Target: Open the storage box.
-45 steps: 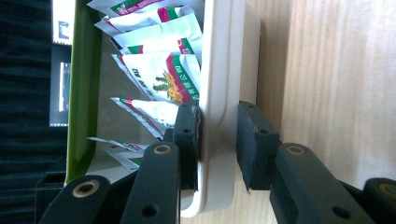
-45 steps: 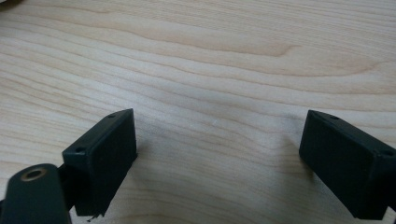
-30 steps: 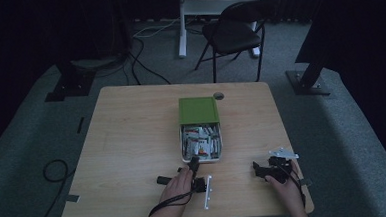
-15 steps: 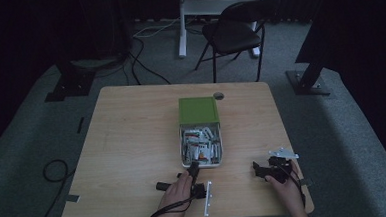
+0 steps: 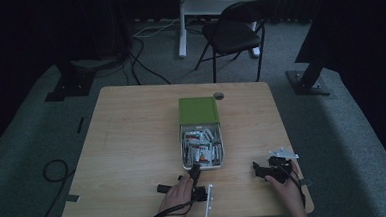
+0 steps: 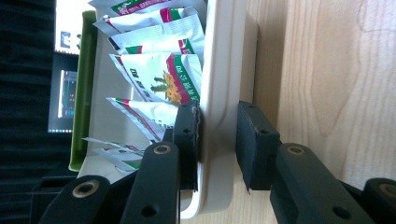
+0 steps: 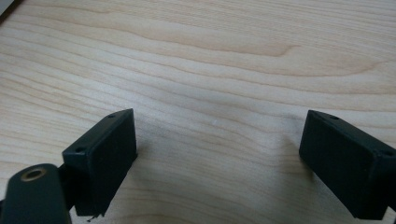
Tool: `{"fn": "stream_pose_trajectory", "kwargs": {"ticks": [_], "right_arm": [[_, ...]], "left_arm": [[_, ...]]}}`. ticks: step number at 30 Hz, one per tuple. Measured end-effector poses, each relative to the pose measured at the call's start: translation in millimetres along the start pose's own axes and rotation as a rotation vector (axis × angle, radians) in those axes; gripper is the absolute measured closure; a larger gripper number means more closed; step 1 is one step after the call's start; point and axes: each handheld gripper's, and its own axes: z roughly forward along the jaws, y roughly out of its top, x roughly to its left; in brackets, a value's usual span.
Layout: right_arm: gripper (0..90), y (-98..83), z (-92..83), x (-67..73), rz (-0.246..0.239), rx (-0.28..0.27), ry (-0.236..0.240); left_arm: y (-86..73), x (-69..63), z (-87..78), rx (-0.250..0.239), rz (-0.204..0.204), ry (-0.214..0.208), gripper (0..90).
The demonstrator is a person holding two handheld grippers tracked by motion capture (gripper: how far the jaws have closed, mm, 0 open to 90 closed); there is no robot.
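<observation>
High view, box: a cream box [image 5: 201,149] with sachets [image 5: 199,144] inside is sitting at mid-table, its green lid [image 5: 197,110] lying against its far end.
High view, left gripper: the left gripper [image 5: 195,171] is reaching to the box's near rim, with the person's left hand [image 5: 175,196] behind it.
High view, right gripper: the right gripper [image 5: 257,169] is resting on the table [image 5: 127,142] well to the right of the box, pointing left.
High view, surroundings: a chair [image 5: 237,33] is standing beyond the far edge; a small round hole [image 5: 218,95] is lying just right of the lid.
Left gripper view: the left gripper [image 6: 218,140] is clamping the box wall [image 6: 219,93], one pad inside among the sachets [image 6: 163,79], one outside; the green lid [image 6: 80,93] is standing behind.
Right gripper view: the right gripper [image 7: 219,154] is holding its jaws wide apart over bare table [image 7: 210,60], nothing between them.
</observation>
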Motion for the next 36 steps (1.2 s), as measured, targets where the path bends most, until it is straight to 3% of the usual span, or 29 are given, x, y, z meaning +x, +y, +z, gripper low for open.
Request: {"fn": "stream_pose_trajectory", "kwargs": {"ticks": [16,17,18,19,20,21,23,24,29,31,33,34,35,36], "right_arm": [[10.7,0.0,0.0,-0.1,-0.001,0.0,0.0],[10.7,0.0,0.0,-0.1,-0.001,0.0,0.0],[10.7,0.0,0.0,-0.1,-0.001,0.0,0.0],[10.7,0.0,0.0,-0.1,-0.001,0.0,0.0],[10.7,0.0,0.0,-0.1,-0.001,0.0,0.0],[10.7,0.0,0.0,-0.1,-0.001,0.0,0.0],[10.7,0.0,0.0,-0.1,-0.001,0.0,0.0],[10.7,0.0,0.0,0.0,0.0,0.0,0.0],[10.7,0.0,0.1,-0.1,-0.001,0.0,0.0],[10.7,0.0,0.1,-0.1,-0.001,0.0,0.0],[10.7,0.0,0.1,-0.1,0.0,0.0,0.0],[10.7,0.0,0.1,0.0,-0.001,0.0,0.0],[10.7,0.0,0.1,0.0,-0.001,0.0,0.0],[10.7,0.0,0.1,-0.1,-0.001,0.0,0.0]], "left_arm": [[-3.2,-0.6,-6.7,-0.039,-0.041,-0.015,68.2],[-4.0,0.9,-7.7,-0.052,-0.069,-0.025,68.1],[-4.0,0.9,-7.7,-0.052,-0.069,-0.025,66.7],[-3.8,3.3,-9.9,-0.08,-0.113,-0.04,65.9],[-3.8,3.3,-9.9,-0.08,-0.113,-0.04,65.9],[-3.3,6.1,-12.3,-0.107,-0.145,-0.051,65.8],[-3.1,8.0,-13.9,-0.112,-0.152,-0.054,65.9],[-3.6,12.0,-17.5,-0.127,-0.185,-0.071,65.9],[-6.6,20.1,-24.2,-0.141,-0.241,-0.1,65.9],[-10.8,25.5,-28.1,-0.16,-0.317,-0.142,65.9],[-11.9,26.3,-28.7,-0.163,-0.329,-0.146,65.9],[-14.9,29.2,-30.9,-0.177,-0.382,-0.184,65.9],[-14.9,29.2,-30.9,-0.177,-0.382,-0.184,65.9],[-16.3,30.4,-31.8,-0.18,-0.409,-0.202,65.9]]}}
